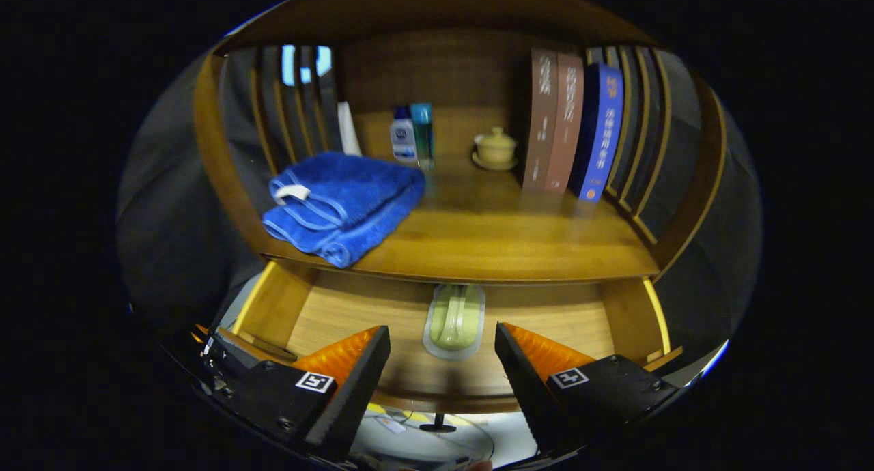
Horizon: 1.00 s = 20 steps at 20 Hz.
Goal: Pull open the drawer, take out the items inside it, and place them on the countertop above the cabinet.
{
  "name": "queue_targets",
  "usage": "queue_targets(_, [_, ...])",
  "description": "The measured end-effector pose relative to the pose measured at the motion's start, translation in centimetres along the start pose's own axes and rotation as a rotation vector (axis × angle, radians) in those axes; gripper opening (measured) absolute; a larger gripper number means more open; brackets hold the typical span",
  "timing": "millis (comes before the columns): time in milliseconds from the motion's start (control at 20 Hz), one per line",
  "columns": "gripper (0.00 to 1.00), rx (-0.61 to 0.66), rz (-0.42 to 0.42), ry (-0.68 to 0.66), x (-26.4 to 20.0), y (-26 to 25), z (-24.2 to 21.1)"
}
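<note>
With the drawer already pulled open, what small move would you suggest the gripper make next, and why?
Probably ease the gripper forward and down into the drawer until its open fingers straddle the green packet. The packet lies flat on the drawer floor just ahead of the fingers, in line with the gap between them, partly under the countertop edge, and nothing is gripped yet.

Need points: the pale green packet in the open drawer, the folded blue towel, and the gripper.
Pale green packet (454,321): gripper view, middle of its wrapper, lying in the open drawer ahead of the fingers.
Folded blue towel (345,201): gripper view, centre of its top fold, on the countertop.
Gripper (442,372): gripper view, midway between the open fingertips.
</note>
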State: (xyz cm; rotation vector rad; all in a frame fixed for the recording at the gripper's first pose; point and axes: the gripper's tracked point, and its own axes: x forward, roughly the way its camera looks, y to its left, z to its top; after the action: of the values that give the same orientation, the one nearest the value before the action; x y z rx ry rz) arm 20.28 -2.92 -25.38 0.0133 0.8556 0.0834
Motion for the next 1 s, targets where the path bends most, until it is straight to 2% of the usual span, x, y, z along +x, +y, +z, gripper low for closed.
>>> queue_targets(150, [0.98, 0.008, -0.035, 0.119, 4.1, -0.9, -0.7])
queue_targets(300, [0.97, 0.002, -0.096, 0.177, 7.7, -2.2, -1.7])
queue_targets(500, [0.54, 0.060, -0.101, 0.234, 9.8, -2.8, -2.7])
queue_targets(550, [0.44, 0.061, -0.105, 0.214, 10.0, -2.9, -2.5])
queue_targets(650, [0.23, 0.002, -0.120, 0.230, 9.4, -3.4, -2.6])
queue_targets(700, [0.23, 0.002, -0.120, 0.231, 9.4, -3.3, -2.9])
queue_targets(750, [0.16, 0.028, -0.111, 0.246, 8.8, -2.9, -3.0])
queue_targets(1000, [0.16, 0.087, -0.083, 0.309, 5.8, -2.2, -3.2])
